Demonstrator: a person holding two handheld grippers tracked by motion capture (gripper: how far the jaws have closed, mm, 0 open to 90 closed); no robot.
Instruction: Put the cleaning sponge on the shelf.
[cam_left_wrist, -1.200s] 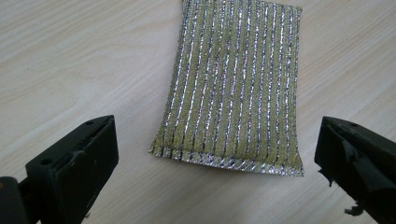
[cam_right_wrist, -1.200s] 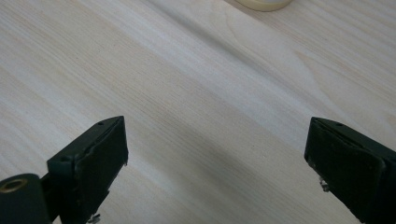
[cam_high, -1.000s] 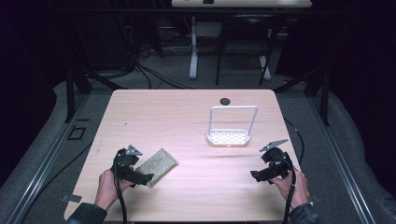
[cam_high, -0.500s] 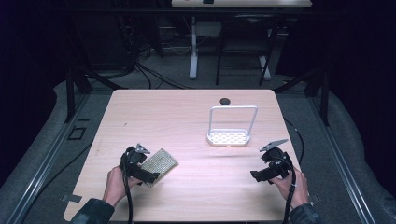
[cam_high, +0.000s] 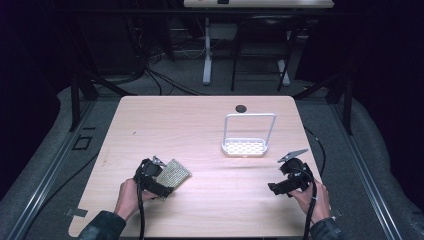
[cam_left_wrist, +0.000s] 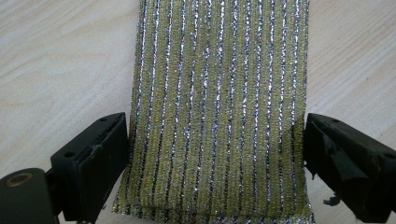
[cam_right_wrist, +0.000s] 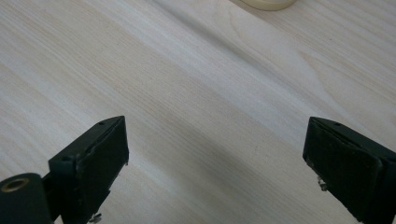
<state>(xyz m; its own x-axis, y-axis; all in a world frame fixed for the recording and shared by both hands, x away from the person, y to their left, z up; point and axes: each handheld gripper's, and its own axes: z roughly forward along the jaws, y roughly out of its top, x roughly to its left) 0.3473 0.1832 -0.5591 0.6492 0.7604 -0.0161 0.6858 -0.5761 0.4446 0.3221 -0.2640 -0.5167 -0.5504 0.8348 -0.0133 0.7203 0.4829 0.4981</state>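
Left gripper (cam_high: 159, 177) straddling a glittery gold scouring pad (cam_left_wrist: 219, 107) on the desk (cam_high: 200, 130); right gripper (cam_high: 286, 184) idle over bare wood.

The pad's long axis runs straight ahead between the left fingers (cam_left_wrist: 93, 158), which stand spread at either long edge, not yet pinching. The right fingers (cam_right_wrist: 91, 161) are likewise spread, holding nothing. The high view adds a white wire-handled rack (cam_high: 246, 140), well apart from the pad and nearer the right hand.
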